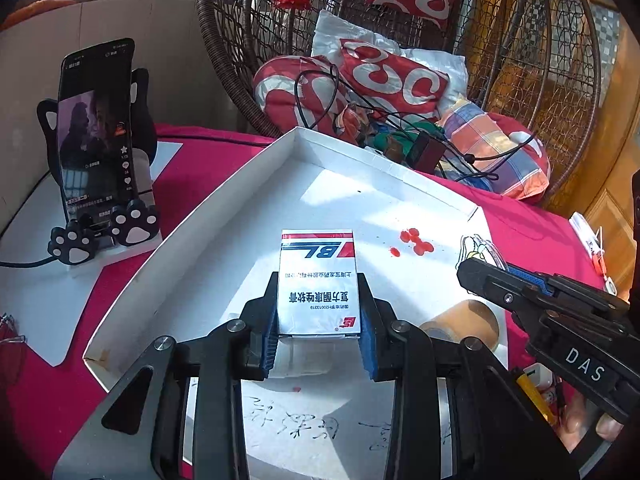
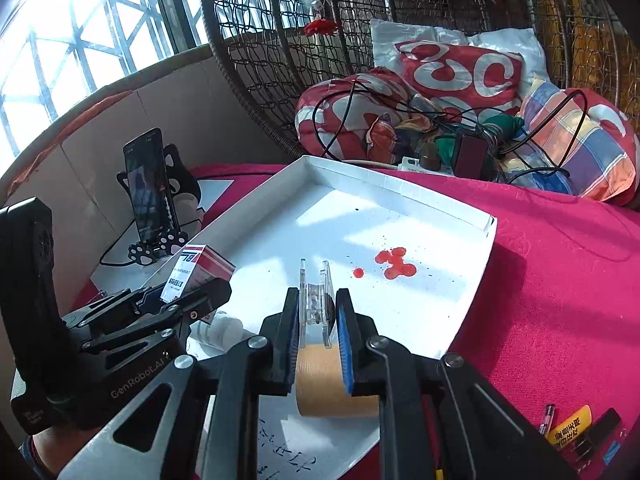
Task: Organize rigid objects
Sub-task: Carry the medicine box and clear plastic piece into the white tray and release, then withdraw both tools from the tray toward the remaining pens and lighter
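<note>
One left tool [image 1: 318,336], blue ribbed pads clamped on one glossy rectangular medicine carton [image 1: 318,280] above the white cardboard tray [image 1: 208,216]. One right tool [image 2: 318,340] grips one tan tape roll [image 2: 320,384] in a clear dispenser. Beyond: red spots on the tray, one phone [image 1: 96,128] on its paw stand

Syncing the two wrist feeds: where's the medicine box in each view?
Left wrist: the medicine box sits bottom centre, clamped in the left gripper over the white tray.
Right wrist: the same box is at mid-left, sticking out of the left gripper.
Shared landmark: the red stains on the tray floor.
</note>
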Demonstrator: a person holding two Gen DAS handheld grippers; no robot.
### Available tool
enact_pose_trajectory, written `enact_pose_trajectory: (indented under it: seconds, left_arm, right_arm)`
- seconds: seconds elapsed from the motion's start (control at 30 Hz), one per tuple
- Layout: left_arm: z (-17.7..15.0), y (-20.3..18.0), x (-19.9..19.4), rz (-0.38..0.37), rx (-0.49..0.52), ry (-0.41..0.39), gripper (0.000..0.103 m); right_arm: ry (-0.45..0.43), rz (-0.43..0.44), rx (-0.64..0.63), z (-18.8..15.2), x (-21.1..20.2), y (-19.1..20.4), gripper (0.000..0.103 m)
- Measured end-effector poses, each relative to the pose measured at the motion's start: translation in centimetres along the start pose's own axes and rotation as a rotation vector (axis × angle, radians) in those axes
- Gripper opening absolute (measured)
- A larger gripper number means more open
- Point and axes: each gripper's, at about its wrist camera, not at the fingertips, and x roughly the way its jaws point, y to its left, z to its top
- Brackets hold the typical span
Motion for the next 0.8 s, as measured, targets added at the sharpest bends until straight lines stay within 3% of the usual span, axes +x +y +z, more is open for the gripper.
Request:
enact_pose_trajectory:
  seconds: [0.07,0.13,0.17,0.2,0.23,0.27,0.47,0.7,0.8]
  left_arm:
    - [-0.2,0.2,0.0,0.013,-0.01,0.001,0.037]
    - [-0.2,0.4,-0.3,0.028,-0.024,-0.018,0.063]
    - [-0.2,0.7,-0.5,0.043,-0.037,-0.034,0.072]
    - [-0.2,1.0,-0.8,0.046,-0.05,-0.047,0.09]
    - [-0.3,1.2,-1.2,0.054,-0.062,-0.061,0.101]
    - [-0.3,1.4,-1.7,0.071,-0.073,-0.078,0.103]
    - [-1.2,0.8,-5.0,0.092,-0.068,-0.161,0.103]
    - [-1.9,-2.4,-7.5,0.045,-0.002,-0.191,0.103]
    - [-2.3,-4.2,-8.1,0.02,0.04,-0.194,0.103]
  right_arm:
    - [-0.001,-0.023,0.003,-0.2,0.4,0.0,0.019]
    - [0.009,-0.02,0.013,-0.4,0.5,0.0,0.049]
    - [0.005,-0.01,0.022,-0.6,0.3,-0.1,0.079]
    - [-0.018,-0.02,0.036,-0.7,-0.1,-0.3,0.093]
    - [-0.041,-0.025,0.045,-0.7,-0.6,-0.5,0.097]
    - [-0.056,-0.029,0.051,-0.7,-1.1,-0.6,0.103]
    - [-0.167,-0.099,0.09,-1.0,-5.3,-1.3,0.103]
    - [-0.256,-0.351,0.098,-2.0,-11.1,-2.3,0.103]
    - [-0.269,-0.415,0.107,-2.5,-12.9,-3.2,0.103]
